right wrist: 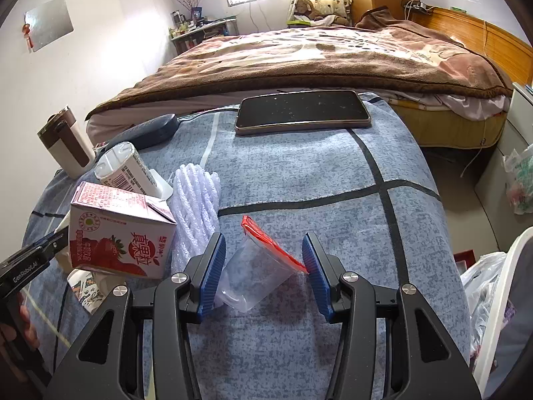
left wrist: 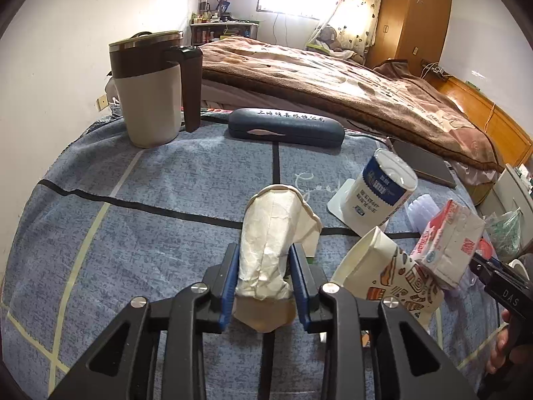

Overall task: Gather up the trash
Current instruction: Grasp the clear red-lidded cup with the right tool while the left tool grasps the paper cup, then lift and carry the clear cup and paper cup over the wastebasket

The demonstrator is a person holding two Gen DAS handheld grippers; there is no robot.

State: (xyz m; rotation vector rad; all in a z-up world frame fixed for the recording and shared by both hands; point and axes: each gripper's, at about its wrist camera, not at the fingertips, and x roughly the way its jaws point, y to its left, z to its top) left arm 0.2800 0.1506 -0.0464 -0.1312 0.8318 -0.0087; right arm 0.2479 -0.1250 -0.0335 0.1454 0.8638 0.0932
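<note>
While the left gripper [left wrist: 265, 273] clamps a crumpled paper cup [left wrist: 269, 243] pointing away, the right gripper [right wrist: 263, 266] gapes wide.

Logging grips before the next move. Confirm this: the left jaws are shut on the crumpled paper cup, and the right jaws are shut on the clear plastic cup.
Half right. The left gripper is shut on the crumpled paper cup. The right gripper is open: the right wrist view shows the clear plastic cup lying between its spread jaws, not clamped.
</note>
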